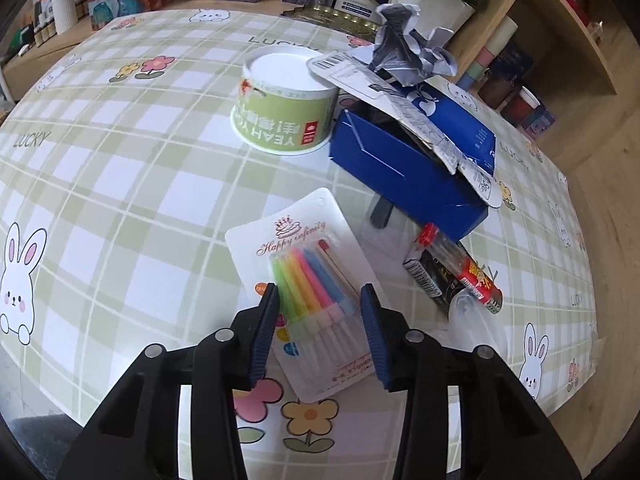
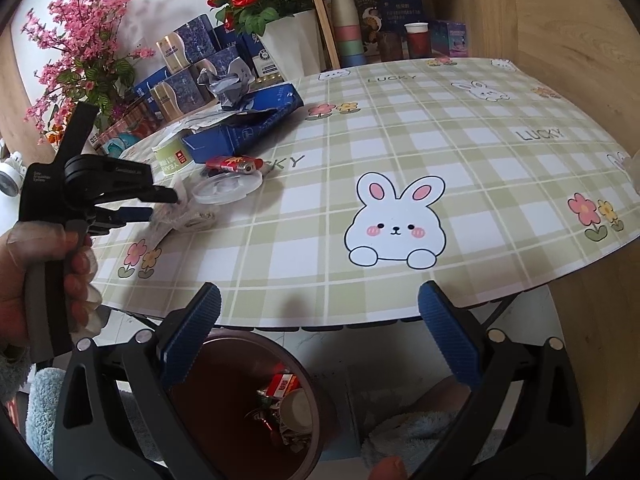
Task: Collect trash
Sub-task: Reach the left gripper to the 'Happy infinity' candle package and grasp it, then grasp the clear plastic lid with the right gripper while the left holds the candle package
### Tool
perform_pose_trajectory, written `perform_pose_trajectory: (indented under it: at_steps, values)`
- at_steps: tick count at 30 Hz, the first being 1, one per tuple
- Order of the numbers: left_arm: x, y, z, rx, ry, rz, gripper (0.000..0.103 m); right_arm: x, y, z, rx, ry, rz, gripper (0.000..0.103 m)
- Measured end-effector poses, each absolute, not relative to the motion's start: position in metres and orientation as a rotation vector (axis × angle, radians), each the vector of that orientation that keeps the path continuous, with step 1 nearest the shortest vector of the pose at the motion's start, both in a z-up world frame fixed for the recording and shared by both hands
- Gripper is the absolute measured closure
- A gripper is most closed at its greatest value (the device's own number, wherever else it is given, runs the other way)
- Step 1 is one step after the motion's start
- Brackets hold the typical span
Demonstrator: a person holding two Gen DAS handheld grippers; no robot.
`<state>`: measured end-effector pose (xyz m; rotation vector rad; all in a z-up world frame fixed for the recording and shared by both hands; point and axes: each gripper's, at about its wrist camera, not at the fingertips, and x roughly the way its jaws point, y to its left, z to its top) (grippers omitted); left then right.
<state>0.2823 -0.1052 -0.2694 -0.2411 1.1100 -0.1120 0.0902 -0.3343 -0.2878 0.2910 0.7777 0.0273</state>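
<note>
A candle pack [image 1: 308, 280] on a white card lies on the checked tablecloth [image 1: 120, 184]. My left gripper [image 1: 318, 308] is open, its fingers on either side of the candles. It also shows in the right wrist view [image 2: 160, 204], at the pack [image 2: 180, 216]. Beyond lie a green paper tub [image 1: 284, 104], a torn blue box [image 1: 416, 152] with crumpled paper [image 1: 404, 44] on it, and a black and red wrapper [image 1: 456, 276]. My right gripper [image 2: 320, 328] is open and empty above a dark red bin [image 2: 256, 400] that holds trash.
A clear plastic lid [image 2: 226, 188] lies by the wrapper. Boxes, flower pots [image 2: 292, 40] and stacked cups [image 2: 348, 32] line the shelves behind the table. The table's front edge [image 2: 360, 320] overhangs the bin. A blue fluffy mat [image 2: 420, 432] lies on the floor.
</note>
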Motion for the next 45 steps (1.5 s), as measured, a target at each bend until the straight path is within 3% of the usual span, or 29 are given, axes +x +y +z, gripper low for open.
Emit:
perform_pose_trajectory:
  at_steps: [18, 31, 34, 37, 45]
  values:
    - [0.242, -0.014, -0.221, -0.348, 0.971, -0.145, 0.064, 0.155, -0.309, -0.273, 0.299, 0.725, 0.14, 0.006]
    - [0.214, 0.003, -0.221, -0.32, 0.957, -0.203, 0.07, 0.237, -0.273, -0.292, 0.288, 0.855, 0.141, 0.006]
    - [0.216, 0.002, -0.23, -0.33, 0.979, -0.214, 0.071, 0.235, -0.269, -0.294, 0.248, 0.862, 0.133, 0.015]
    - [0.216, -0.001, -0.233, -0.343, 0.982, -0.228, 0.071, 0.23, -0.272, -0.292, 0.27, 0.869, 0.153, 0.036]
    - [0.206, -0.015, -0.224, -0.326, 0.961, -0.281, 0.071, 0.202, -0.282, -0.283, 0.213, 0.848, 0.141, 0.036]
